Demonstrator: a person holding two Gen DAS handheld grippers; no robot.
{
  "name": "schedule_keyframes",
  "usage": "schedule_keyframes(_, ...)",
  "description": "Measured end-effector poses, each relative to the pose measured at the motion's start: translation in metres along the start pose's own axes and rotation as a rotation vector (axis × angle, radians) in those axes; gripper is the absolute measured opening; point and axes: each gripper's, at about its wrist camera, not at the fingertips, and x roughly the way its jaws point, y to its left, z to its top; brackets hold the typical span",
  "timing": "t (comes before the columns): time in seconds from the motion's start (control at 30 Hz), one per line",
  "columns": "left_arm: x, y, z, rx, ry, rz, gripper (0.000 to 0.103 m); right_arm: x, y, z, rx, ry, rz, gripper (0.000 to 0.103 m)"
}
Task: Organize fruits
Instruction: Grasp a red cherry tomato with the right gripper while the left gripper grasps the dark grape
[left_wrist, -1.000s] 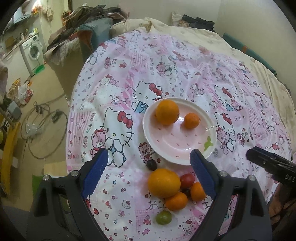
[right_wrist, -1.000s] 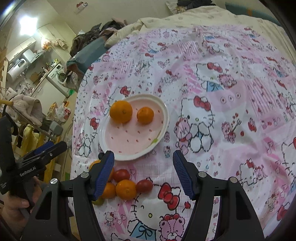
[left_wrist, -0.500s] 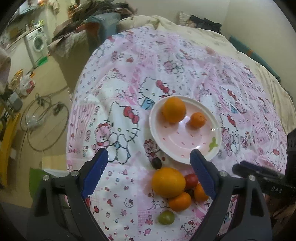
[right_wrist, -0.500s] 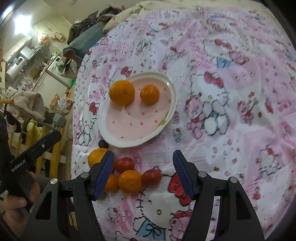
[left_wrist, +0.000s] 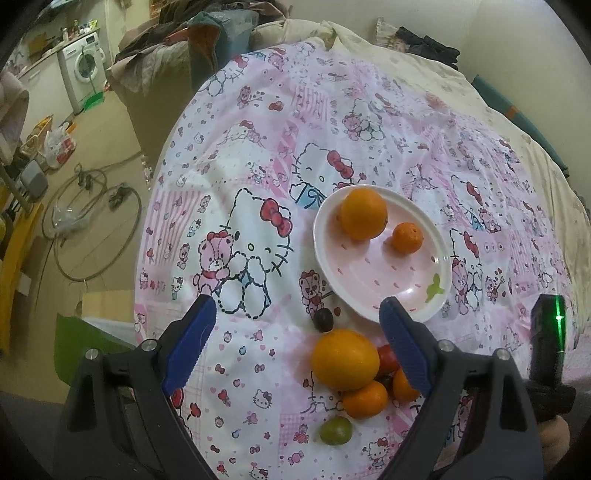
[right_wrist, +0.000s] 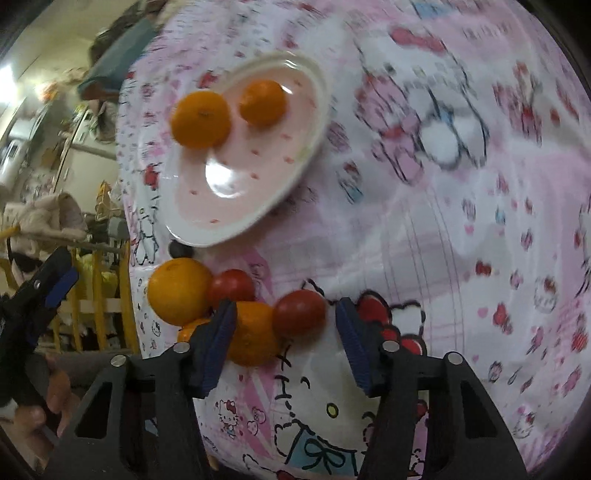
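A pink plate (left_wrist: 373, 291) (right_wrist: 236, 206) holds a large orange (left_wrist: 364, 213) (right_wrist: 200, 119) and a mandarin (left_wrist: 407, 238) (right_wrist: 263, 102). Below it lies a cluster: a big orange (left_wrist: 345, 360) (right_wrist: 179, 291), mandarins (left_wrist: 365, 400) (right_wrist: 253, 334), red tomatoes (right_wrist: 300, 313) (right_wrist: 231, 287), a dark plum (left_wrist: 323, 319) and a green fruit (left_wrist: 335, 430). My left gripper (left_wrist: 295, 347) is open and empty above the cluster's left. My right gripper (right_wrist: 282, 345) is open, its jaws close around a mandarin and a tomato.
The pink Hello Kitty cloth (left_wrist: 258, 206) covers the bed; its left edge drops to a floor with cables (left_wrist: 92, 221) and a washing machine (left_wrist: 83, 68). Clothes (left_wrist: 192, 33) are piled at the back.
My right gripper has dropped down and forward onto the fruit cluster, so the fruits loom larger between its jaws. My left gripper has drifted slightly closer. Both stay open.
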Motion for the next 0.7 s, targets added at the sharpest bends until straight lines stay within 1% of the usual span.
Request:
schedule_keyframes(0.03,0.0,-0.001,0.0,0.001,-0.001,0.0,0.088,0.002,-0.003,0.0,0.021,0.006,0.013,0.05)
schedule_keyframes(0.13,0.0,-0.001,0.0,0.006,-0.003,0.003,0.088,0.004,-0.005,0.001,0.044,0.004,0.024,0.047)
schedule_keyframes(0.17,0.0,-0.001,0.001,0.008,-0.004,0.006,0.088,0.004,-0.005,0.002,0.044,0.0,0.023,0.044)
schedule_keyframes(0.2,0.001,-0.001,0.001,0.008,-0.003,0.009,0.088,0.004,-0.006,0.002,0.045,-0.005,0.017,0.033)
schedule_keyframes(0.3,0.005,0.004,0.002,-0.013,0.014,0.018,0.088,0.005,-0.01,0.003,0.052,-0.001,0.02,0.033)
schedule_keyframes(0.43,0.021,0.017,0.004,-0.081,0.077,0.027,0.087,-0.005,-0.006,0.001,0.021,-0.035,0.007,0.033)
schedule_keyframes(0.5,0.032,0.02,0.005,-0.104,0.121,0.022,0.084,-0.012,-0.005,0.003,0.016,-0.058,0.016,0.033)
schedule_keyframes(0.57,0.046,0.018,0.005,-0.117,0.173,-0.009,0.071,-0.02,-0.005,0.005,0.016,-0.086,0.023,0.033)
schedule_keyframes(0.6,0.053,0.017,0.005,-0.123,0.201,-0.023,0.07,-0.023,-0.004,0.007,0.015,-0.098,0.026,0.033)
schedule_keyframes(0.67,0.065,0.014,0.003,-0.149,0.251,-0.058,0.061,-0.031,-0.004,0.009,0.014,-0.12,0.035,0.033)
schedule_keyframes(0.7,0.071,0.011,0.001,-0.156,0.273,-0.071,0.061,-0.034,-0.004,0.01,0.014,-0.128,0.037,0.033)
